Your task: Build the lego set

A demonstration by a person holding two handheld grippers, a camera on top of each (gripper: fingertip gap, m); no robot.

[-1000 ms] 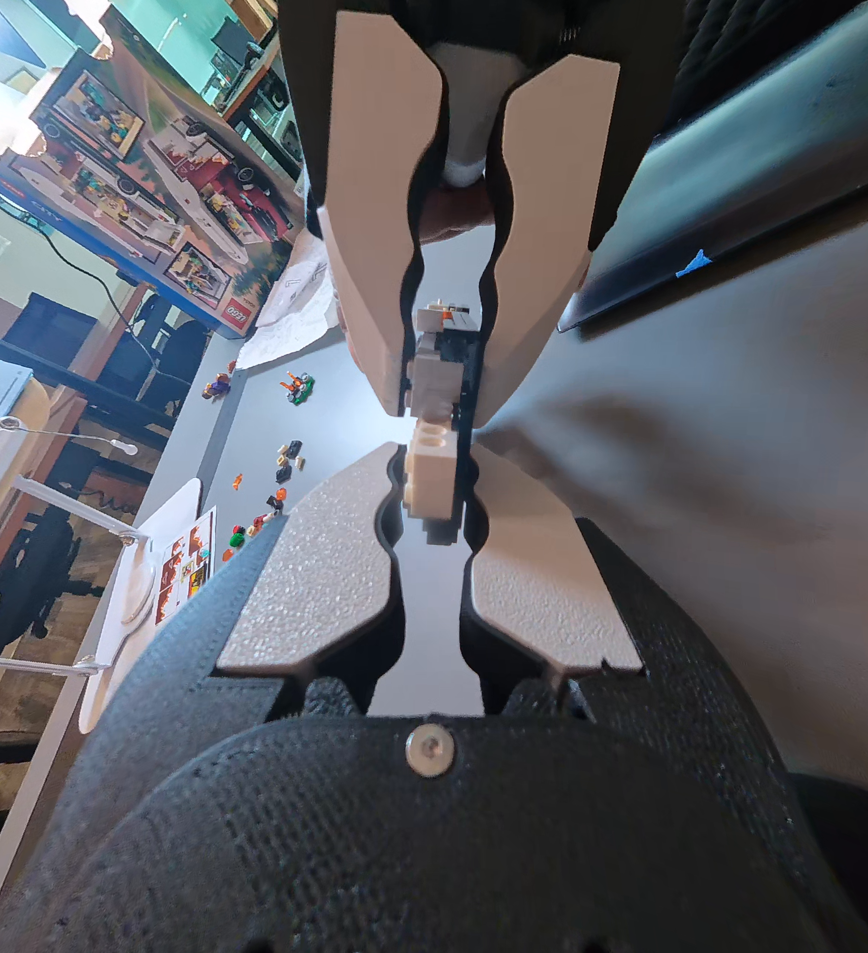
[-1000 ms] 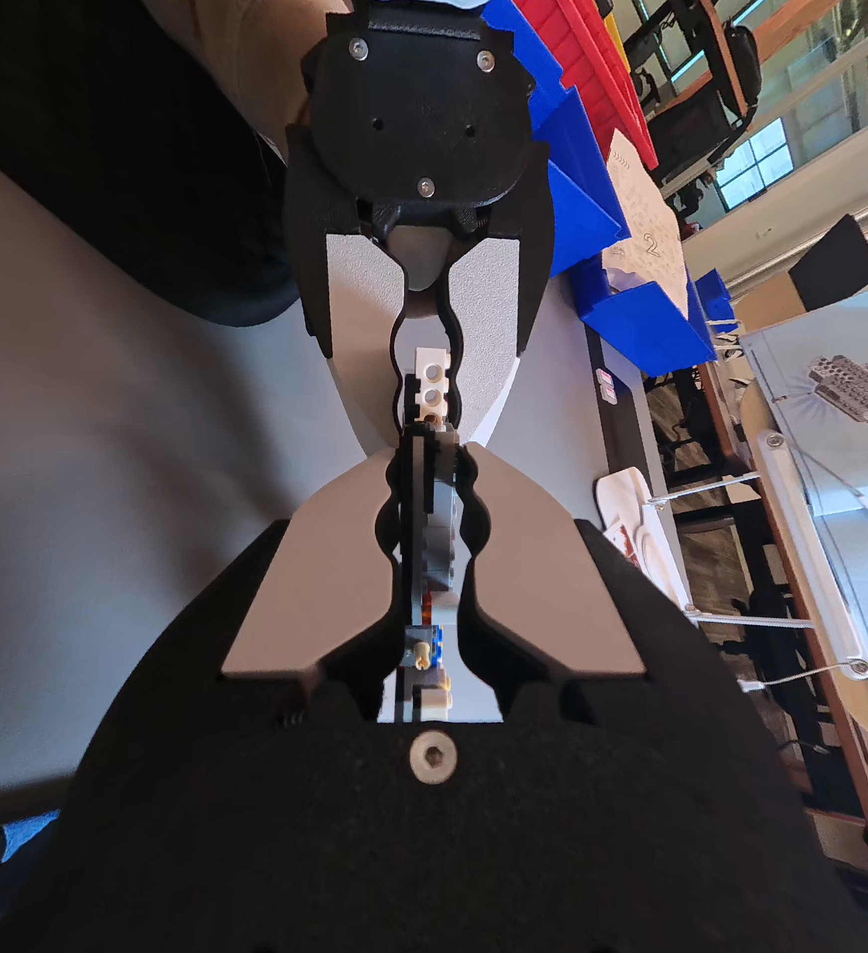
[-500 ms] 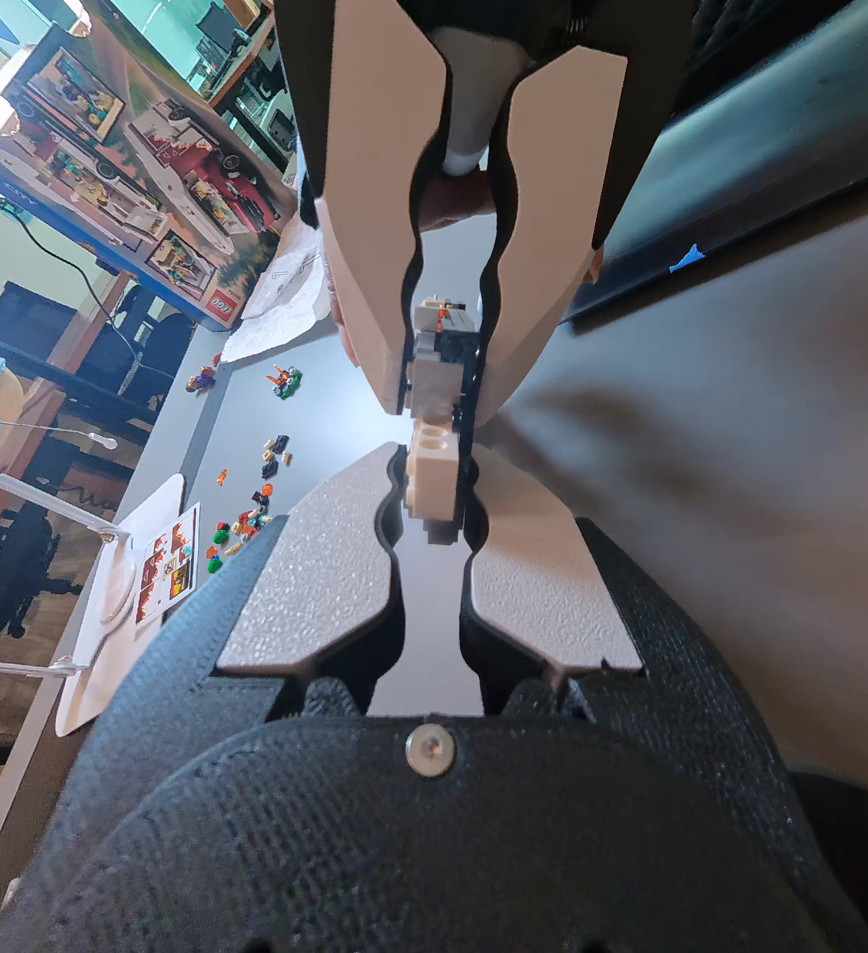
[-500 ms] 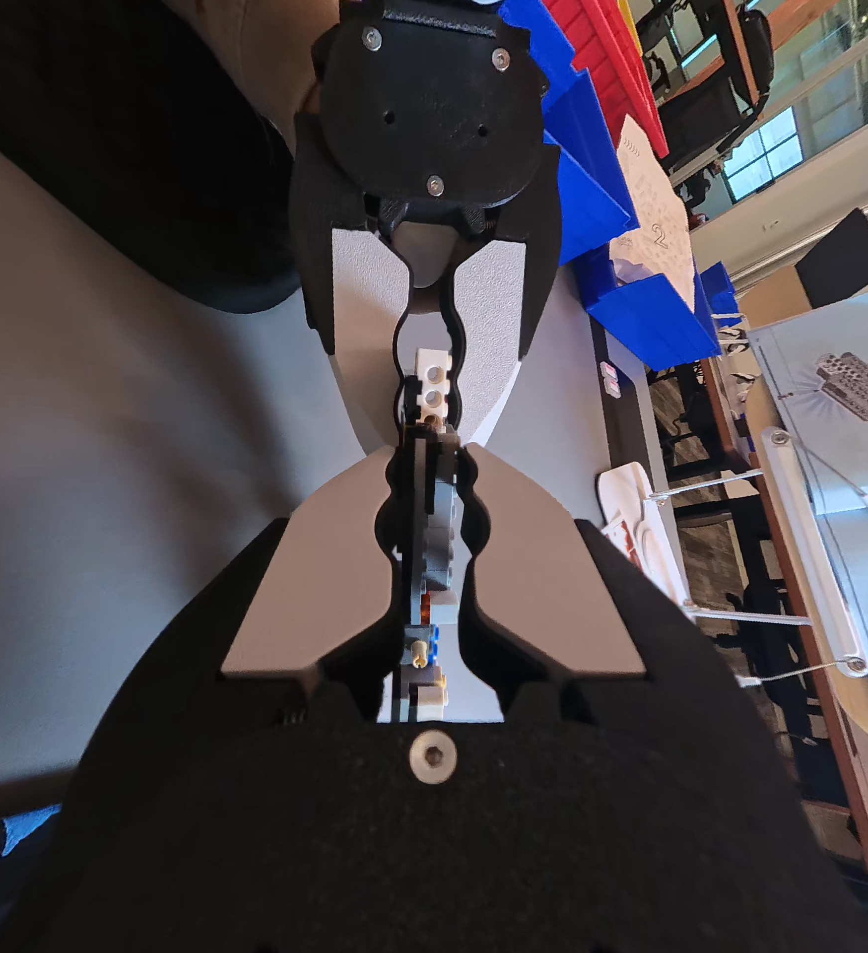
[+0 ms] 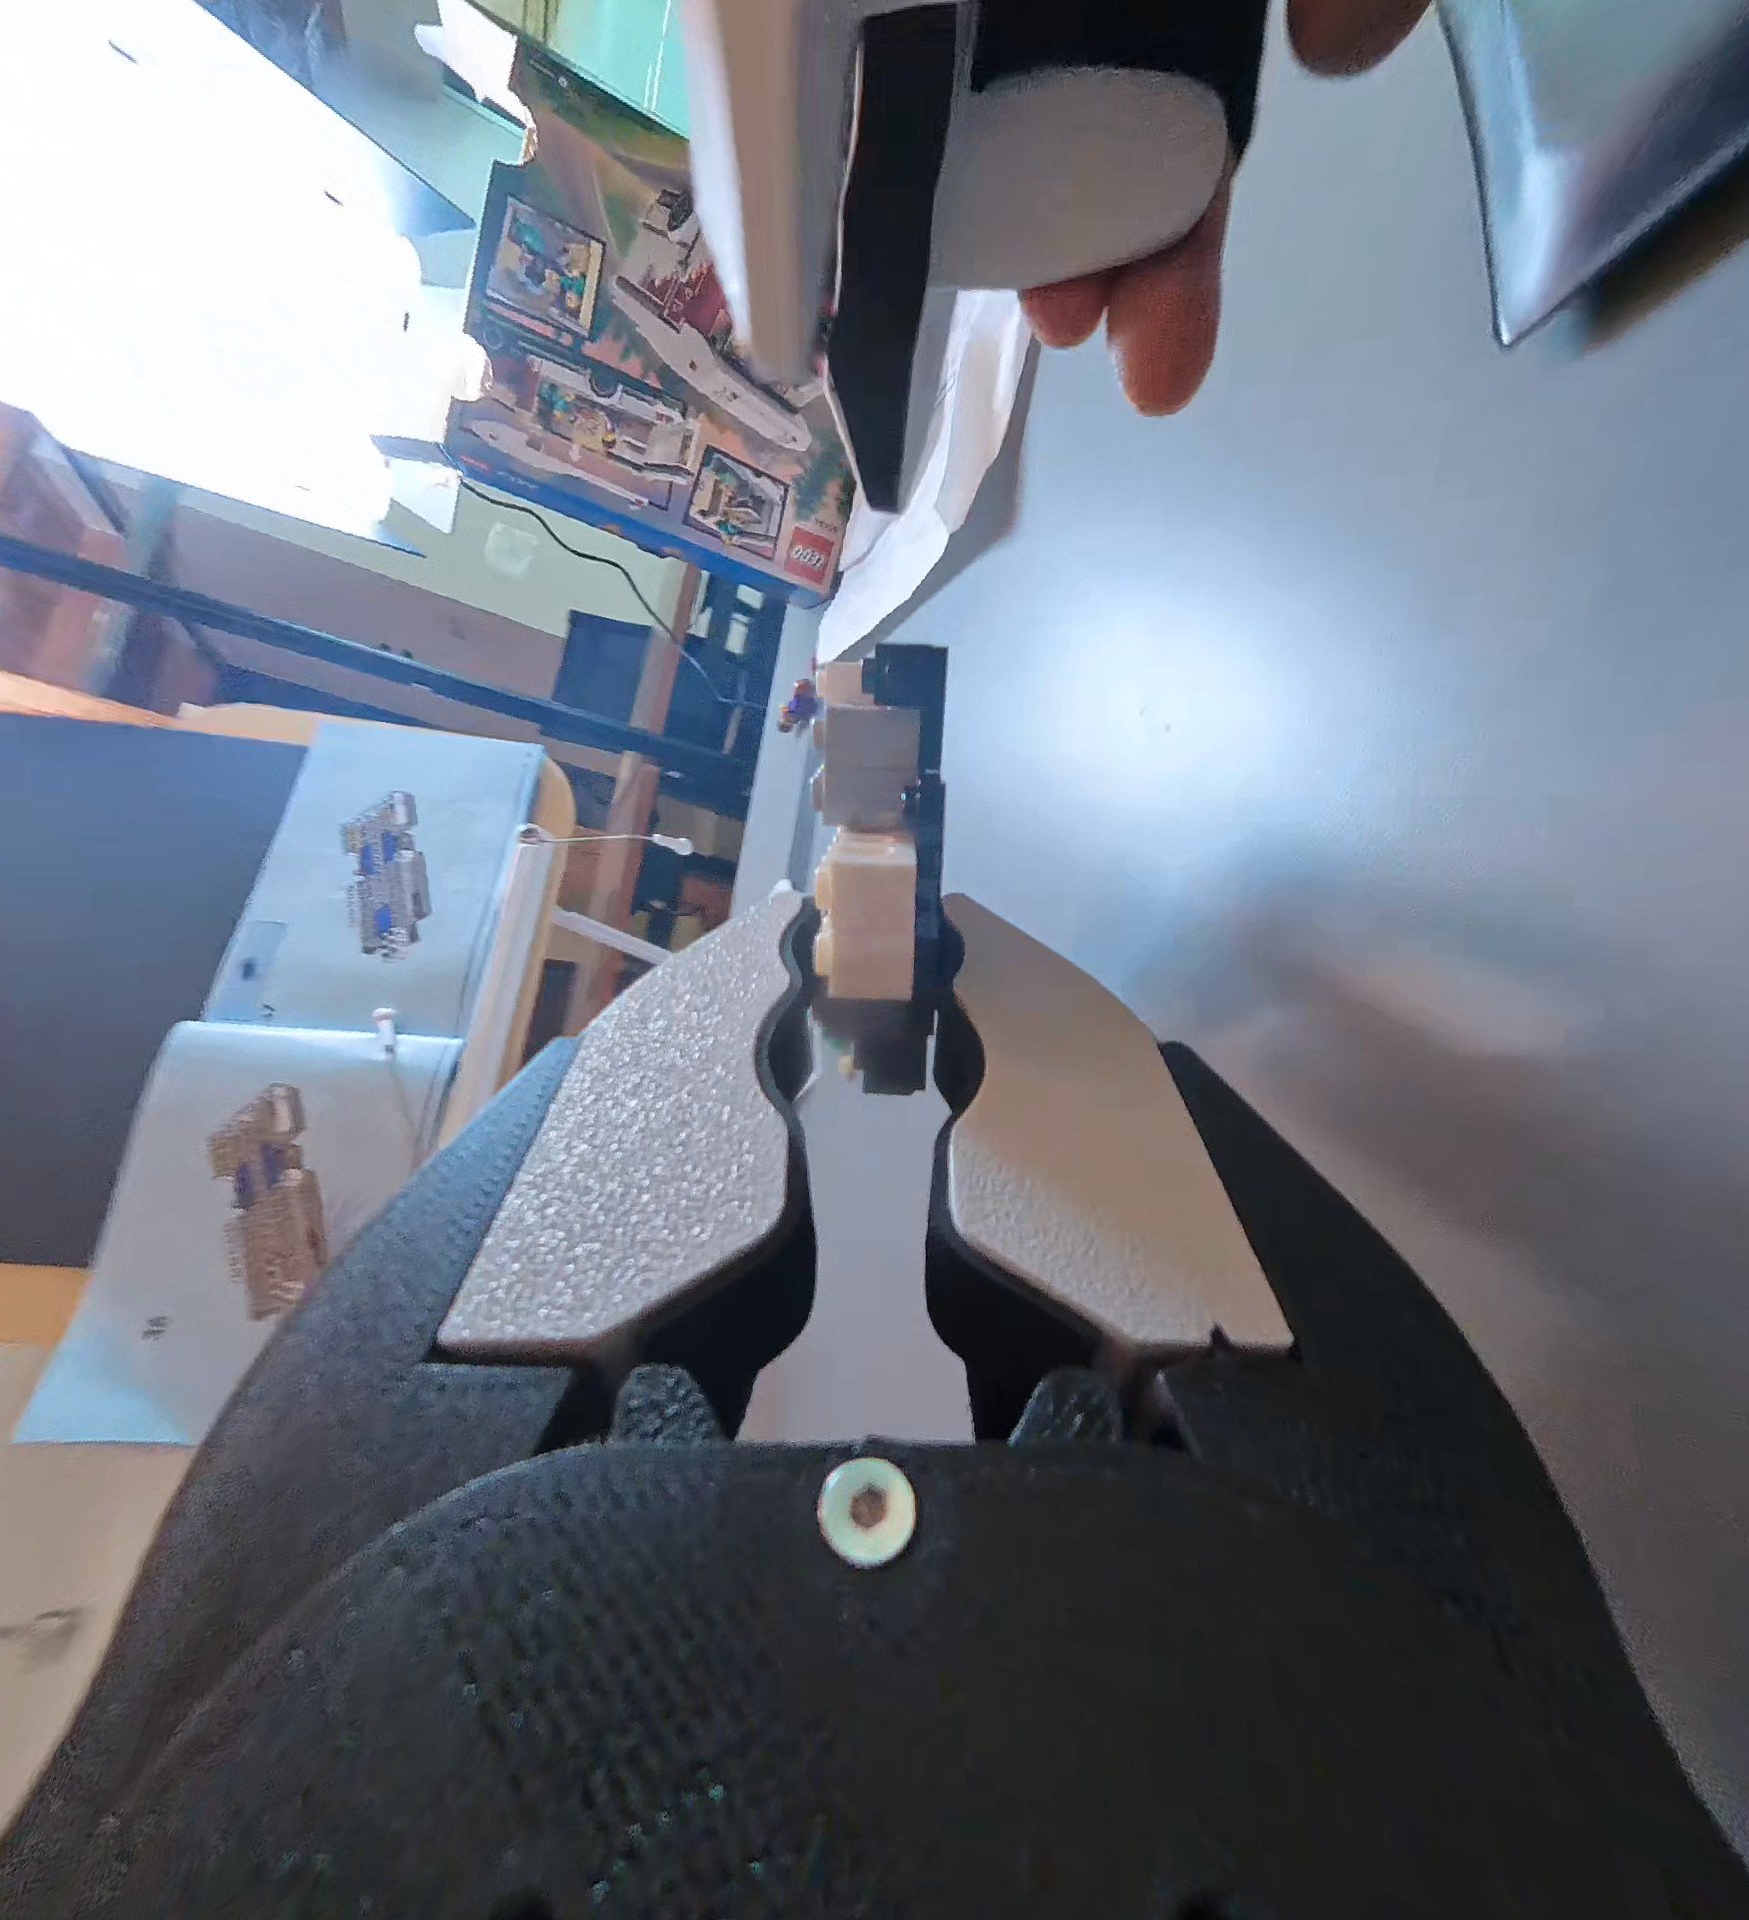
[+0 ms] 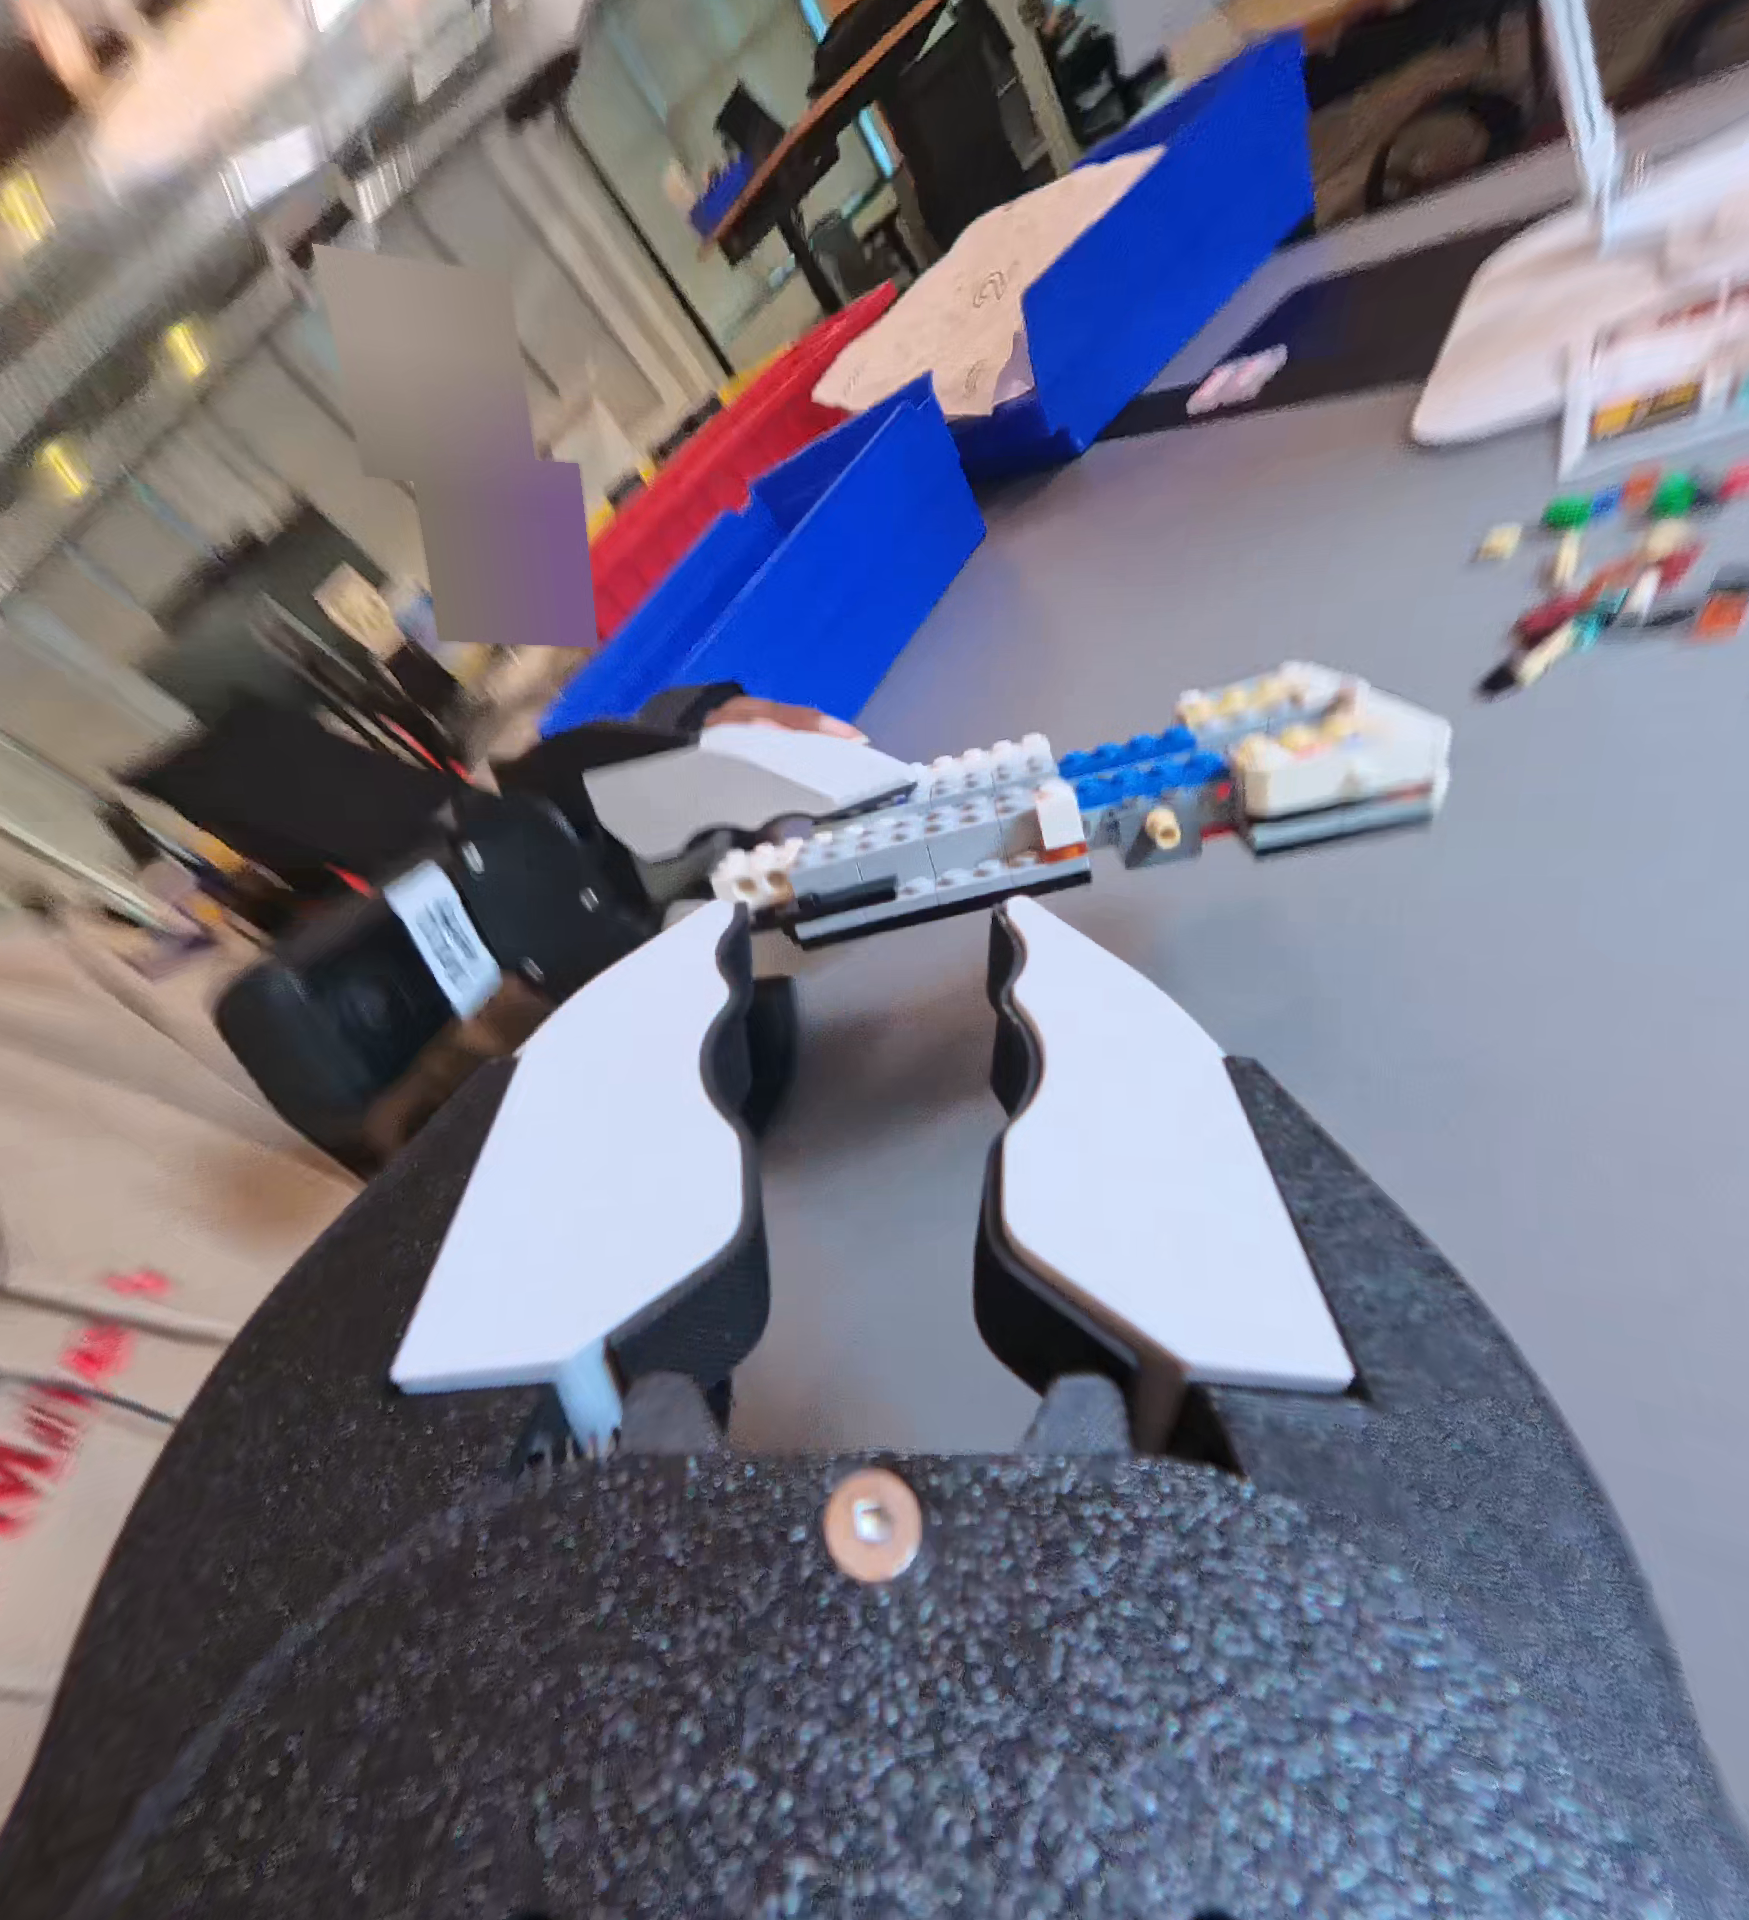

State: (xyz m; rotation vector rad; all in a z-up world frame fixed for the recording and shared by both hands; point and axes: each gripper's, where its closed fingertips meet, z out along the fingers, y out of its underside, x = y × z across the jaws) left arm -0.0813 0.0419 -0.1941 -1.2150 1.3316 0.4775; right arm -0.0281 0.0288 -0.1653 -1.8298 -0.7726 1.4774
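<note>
Change vs half a second ago: right gripper (image 6: 865, 914) has let go of the lego build (image 6: 1078, 805) and backed away; fingers now spread wide, nothing between them. Before, both grippers pinched the build tip to tip. Left gripper (image 5: 875, 940) still clenched on one end of it; the rest sticks out past the fingertips, held above the grey table (image 5: 1369, 831).

Right wrist view, left to right: left gripper (image 6: 683, 831) with the holding hand (image 6: 776, 717) partly visible, then the build running sideways, then loose lego pieces (image 6: 1628, 582) scattered far right, too blurred to count. Behind: two blue bins (image 6: 849, 582) seen clearly, red bins (image 6: 745, 416) past them.

Left wrist view, left to right: instruction booklet (image 5: 330, 1039) on a stand, one lego box (image 5: 641, 343), build (image 5: 880, 831) at centre, right gripper (image 5: 1057, 156) out of focus at the top with fingers (image 5: 1161, 312) of the hand on it.

One build: long, thin, grey studded middle on a black base plate, white brick at the gripped end, blue plates, then a white-and-tan wedge section at the free end.
</note>
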